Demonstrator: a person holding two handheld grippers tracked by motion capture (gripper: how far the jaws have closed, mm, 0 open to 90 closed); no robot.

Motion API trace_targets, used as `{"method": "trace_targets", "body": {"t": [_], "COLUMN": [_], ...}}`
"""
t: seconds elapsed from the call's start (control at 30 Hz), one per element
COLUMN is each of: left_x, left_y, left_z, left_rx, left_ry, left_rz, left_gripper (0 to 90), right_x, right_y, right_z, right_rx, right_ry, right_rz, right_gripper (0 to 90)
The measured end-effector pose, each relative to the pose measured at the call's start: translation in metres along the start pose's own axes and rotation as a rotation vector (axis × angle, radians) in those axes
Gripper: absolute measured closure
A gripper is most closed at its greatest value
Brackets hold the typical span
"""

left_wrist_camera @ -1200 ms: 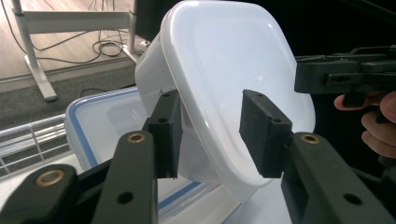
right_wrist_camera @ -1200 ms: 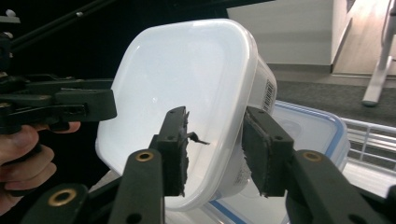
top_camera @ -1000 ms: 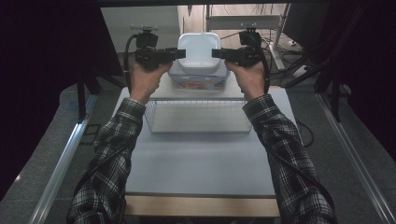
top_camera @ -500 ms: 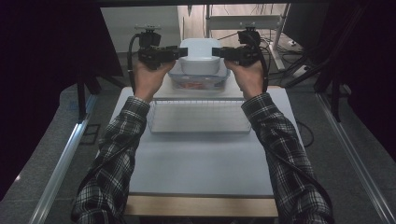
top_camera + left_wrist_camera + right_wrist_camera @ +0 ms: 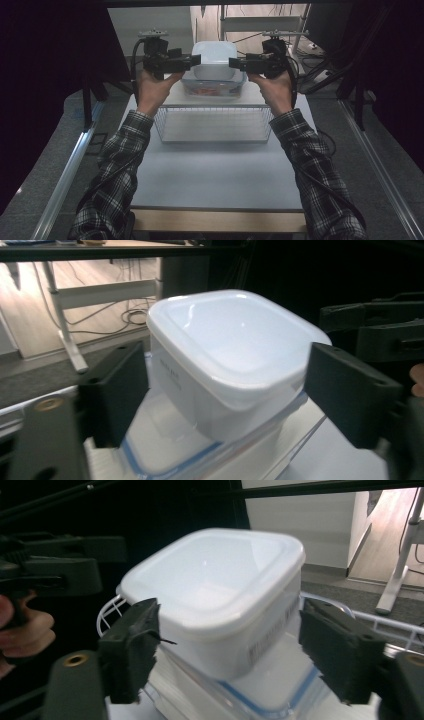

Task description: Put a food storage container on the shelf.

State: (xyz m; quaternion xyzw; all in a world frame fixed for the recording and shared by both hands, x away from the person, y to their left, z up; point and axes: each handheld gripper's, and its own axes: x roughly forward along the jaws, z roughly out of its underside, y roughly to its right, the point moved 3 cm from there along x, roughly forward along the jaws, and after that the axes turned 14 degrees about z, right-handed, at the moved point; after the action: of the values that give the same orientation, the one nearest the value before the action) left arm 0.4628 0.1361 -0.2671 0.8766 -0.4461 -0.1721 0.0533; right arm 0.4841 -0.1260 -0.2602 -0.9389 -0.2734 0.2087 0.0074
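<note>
**Both grippers let go of the white container**

The left gripper (image 5: 196,60) and the right gripper (image 5: 233,63) face each other across the white container (image 5: 214,59), at nine and three o'clock of it in the high view. Each has just been widening its jaws. In the left gripper view the container (image 5: 235,355) stands between the two black fingers (image 5: 119,390), with a gap showing on both sides, so the pads press on nothing. The right gripper view gives the same reading: the container (image 5: 215,595) sits in the middle and the fingers (image 5: 132,645) stand clear of its walls. Both grippers are released and hold nothing.

The white container, lid on, rests upright on top of a blue-rimmed clear box (image 5: 214,90). That box stands on the wire basket (image 5: 215,125), toward twelve o'clock on the table (image 5: 215,175).
</note>
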Motion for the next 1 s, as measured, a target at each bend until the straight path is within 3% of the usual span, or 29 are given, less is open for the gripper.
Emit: {"method": "trace_targets", "body": {"t": [0.33, 0.53, 1.0], "left_x": [-0.012, -0.014, -0.02], "left_y": [0.009, 0.015, 0.023], "left_z": [0.025, 0.045, 0.077], "left_rx": [0.015, 0.045, 0.079], "left_ry": [-0.013, -0.051, -0.073], "left_rz": [0.032, 0.031, 0.037], "left_gripper": [9.3, 6.6, 4.7], "right_x": [-0.015, -0.02, -0.025], "right_y": [-0.001, -0.004, -0.008], "right_z": [0.026, 0.043, 0.066], "right_rx": [-0.074, -0.113, -0.139], "right_ry": [-0.01, -0.022, -0.034], "right_rz": [-0.022, -0.026, -0.052], "right_gripper": [15.4, 12.6, 9.8]}}
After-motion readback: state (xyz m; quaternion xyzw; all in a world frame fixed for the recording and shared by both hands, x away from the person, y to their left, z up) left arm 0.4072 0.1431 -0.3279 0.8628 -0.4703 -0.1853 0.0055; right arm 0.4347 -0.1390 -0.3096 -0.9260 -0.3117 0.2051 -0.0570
